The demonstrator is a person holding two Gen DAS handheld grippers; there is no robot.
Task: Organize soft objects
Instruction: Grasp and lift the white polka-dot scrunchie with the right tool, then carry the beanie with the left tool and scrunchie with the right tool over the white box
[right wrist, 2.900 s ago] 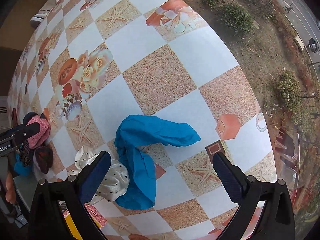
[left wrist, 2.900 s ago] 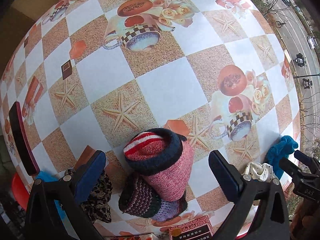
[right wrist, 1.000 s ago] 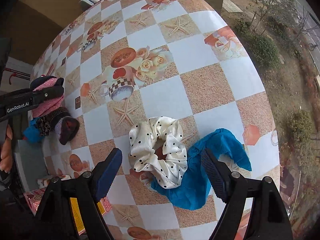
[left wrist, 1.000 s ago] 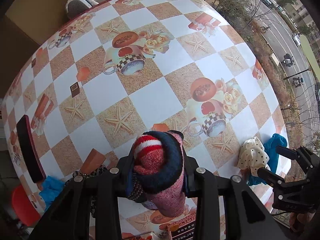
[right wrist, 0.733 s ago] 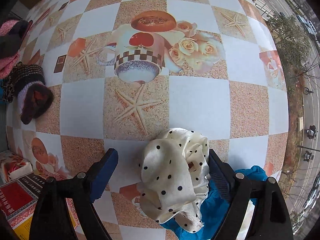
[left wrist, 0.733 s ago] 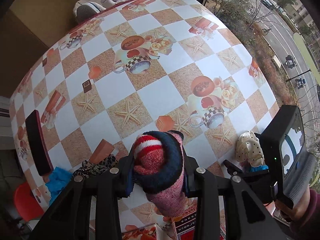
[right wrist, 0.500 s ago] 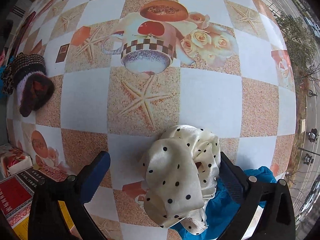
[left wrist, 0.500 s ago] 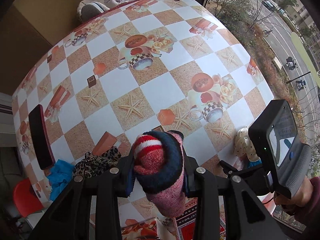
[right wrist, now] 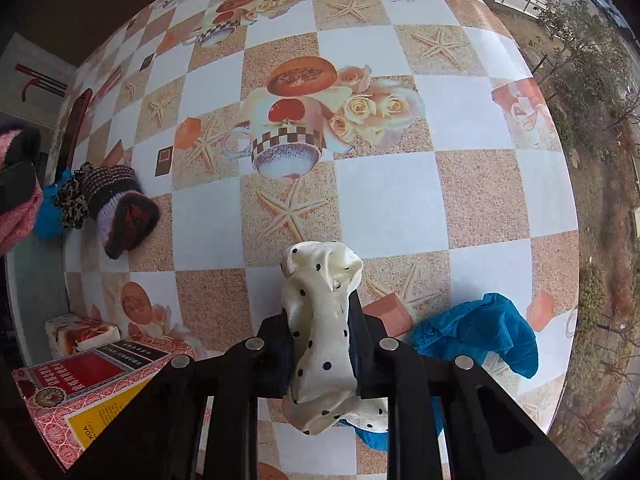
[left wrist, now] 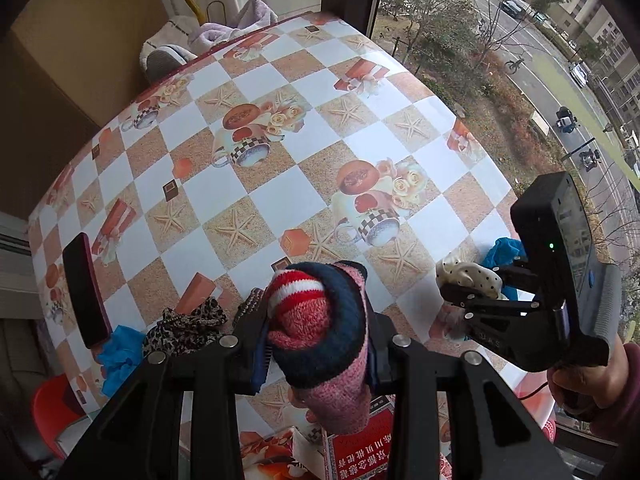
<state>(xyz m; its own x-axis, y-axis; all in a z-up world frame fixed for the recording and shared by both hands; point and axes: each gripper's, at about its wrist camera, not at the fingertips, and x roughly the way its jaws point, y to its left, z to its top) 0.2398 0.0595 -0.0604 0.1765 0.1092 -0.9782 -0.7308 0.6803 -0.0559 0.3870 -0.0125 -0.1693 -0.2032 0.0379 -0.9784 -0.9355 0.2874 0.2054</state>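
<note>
Two tongs loaded: left tongs (left wrist: 318, 344) clamp knit sock roll (left wrist: 320, 332); right tongs (right wrist: 320, 344) clamp dotted scrunchie (right wrist: 320, 320). Step: carrying. Next: sort onto counter (right wrist: 384, 208).

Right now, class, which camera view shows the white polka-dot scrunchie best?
The right wrist view: the polka-dot scrunchie fills the centre, pinched in the right gripper. The left wrist view shows it small and partly hidden.

Both wrist views above shared table (left wrist: 280, 184)
</note>
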